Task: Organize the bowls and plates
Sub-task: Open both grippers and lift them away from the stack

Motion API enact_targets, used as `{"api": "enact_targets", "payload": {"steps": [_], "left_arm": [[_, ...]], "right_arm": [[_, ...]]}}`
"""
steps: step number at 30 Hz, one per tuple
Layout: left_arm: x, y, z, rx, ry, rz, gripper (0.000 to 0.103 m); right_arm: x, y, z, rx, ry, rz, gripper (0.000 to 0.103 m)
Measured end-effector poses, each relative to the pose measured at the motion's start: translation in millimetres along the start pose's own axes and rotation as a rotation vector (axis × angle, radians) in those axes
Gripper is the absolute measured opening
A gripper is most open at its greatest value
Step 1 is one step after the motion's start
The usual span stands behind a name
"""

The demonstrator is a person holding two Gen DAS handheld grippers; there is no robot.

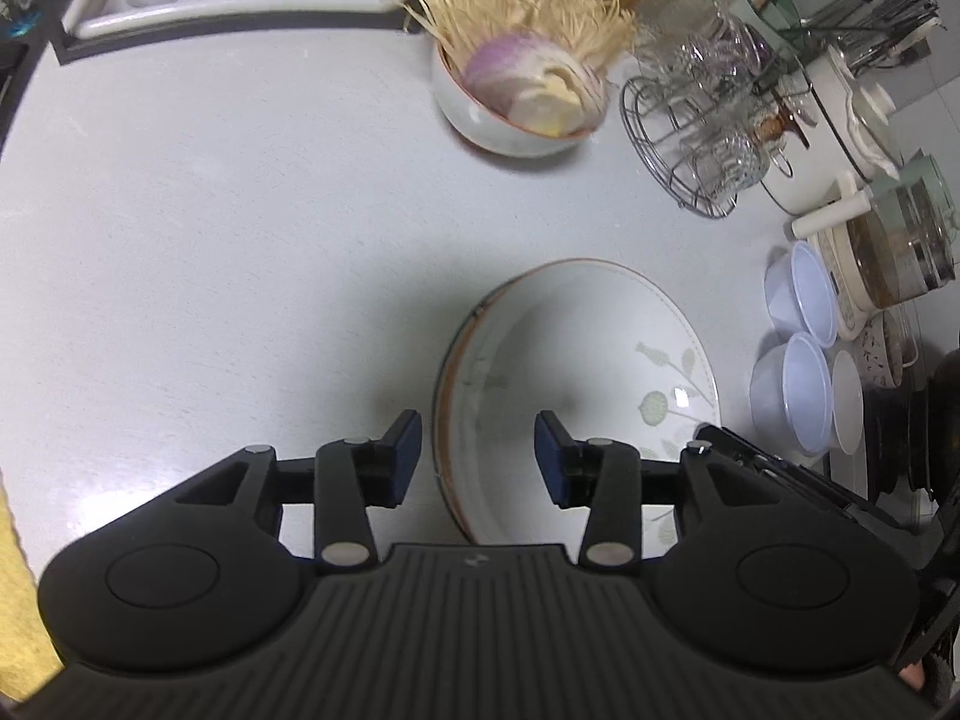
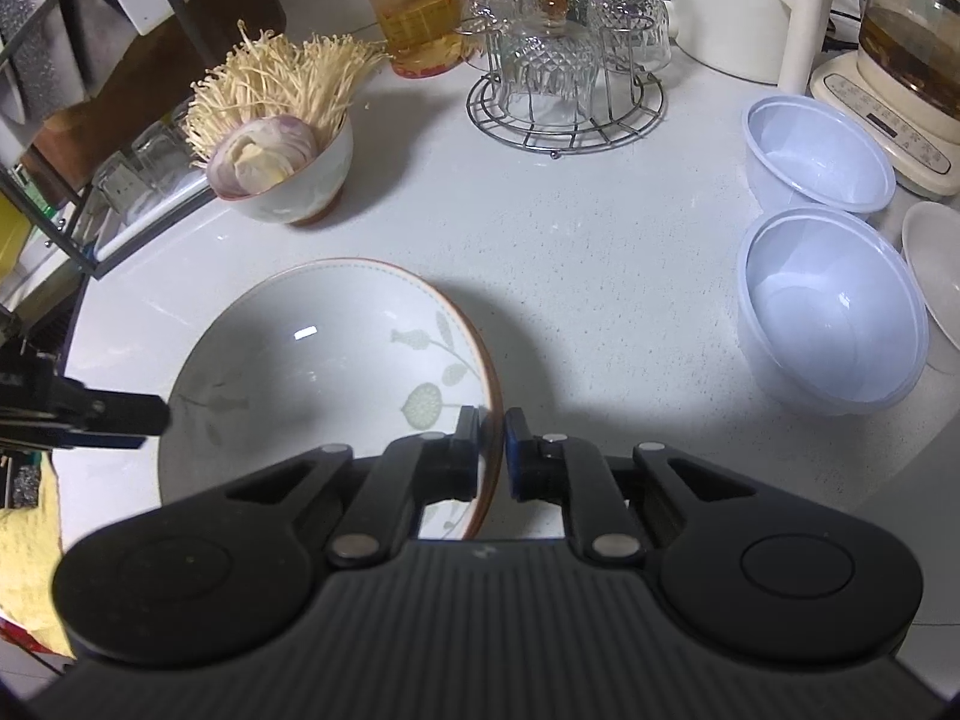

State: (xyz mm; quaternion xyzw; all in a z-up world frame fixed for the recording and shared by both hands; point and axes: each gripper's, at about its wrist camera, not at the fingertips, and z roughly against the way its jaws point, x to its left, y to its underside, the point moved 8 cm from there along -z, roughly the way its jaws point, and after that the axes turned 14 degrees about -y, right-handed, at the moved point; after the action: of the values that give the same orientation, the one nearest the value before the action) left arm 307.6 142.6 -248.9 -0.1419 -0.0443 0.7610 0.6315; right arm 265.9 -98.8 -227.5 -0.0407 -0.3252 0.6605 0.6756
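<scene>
Big ceramic plate (image 2: 324, 372) sits lower centre-left of the right wrist view, lower centre-right of the left wrist view, on the white counter (image 1: 210, 240). Right gripper (image 2: 492, 450) has its jaws nearly closed, pinching the plate's right rim, one pad inside and one outside. Left gripper (image 1: 477, 456) has its jaws wide apart, straddling the plate's left rim, nothing gripped; touching or not, can't tell.

Handling judgement: glazed ceramic, stiff, fairly heavy, slick, chips or cracks if knocked. A one-sided rim pinch will likely let it tilt or slip; taking the opposite rim with the left looks safer. Grip at the rim only, the sole thin edge.

Plate: round, shallow, glossy off-white, brown rim line, pale green leaf print. Looks like one plate; a stack can't be ruled out from the left view's edge.

Other task items: ceramic bowl (image 2: 294, 180) upper left of the right view, holding thin pale mushrooms and a sliced onion, so top-heavy and spill-prone. Two plastic bowls (image 2: 831, 306) on the right, thin, translucent bluish-white, light, flexible. Small white dish (image 2: 936, 282) at the right edge.

Background: wire rack with cut glasses (image 2: 564, 78) top centre, glass kettle (image 2: 912, 30) upper right.
</scene>
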Motion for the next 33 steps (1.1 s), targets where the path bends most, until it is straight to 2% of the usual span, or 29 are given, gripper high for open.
{"api": "enact_targets", "payload": {"steps": [3,7,11,16,22,26,33], "left_arm": [[1.2,-2.0,7.3,-0.019,-0.005,-0.02,0.047],[-8.1,-7.2,33.0,-0.092,-0.001,-0.078,0.047],[-23.9,-14.3,64.9,-0.193,-0.002,-0.137,0.047],[-42.6,-18.2,98.2,-0.269,0.024,-0.177,0.047],[-61.3,-18.4,117.1,-0.313,0.065,-0.226,0.047],[-72.0,-18.3,126.3,-0.344,0.083,-0.276,0.047],[-97.7,-16.9,132.1,-0.396,0.061,-0.302,0.048]], "right_arm": [[0.1,-1.3,2.6,-0.013,0.0,-0.01,0.012],[8.8,-11.1,18.2,-0.063,-0.007,0.001,0.012],[26.1,-27.6,45.7,-0.134,-0.034,0.018,0.012],[49.1,-44.1,84.2,-0.228,-0.065,0.036,0.012],[62.1,-49.7,121.1,-0.303,-0.077,0.032,0.012],[62.4,-48.0,134.7,-0.331,-0.038,0.026,0.013],[44.8,-43.0,146.2,-0.374,-0.028,0.034,0.014]]}}
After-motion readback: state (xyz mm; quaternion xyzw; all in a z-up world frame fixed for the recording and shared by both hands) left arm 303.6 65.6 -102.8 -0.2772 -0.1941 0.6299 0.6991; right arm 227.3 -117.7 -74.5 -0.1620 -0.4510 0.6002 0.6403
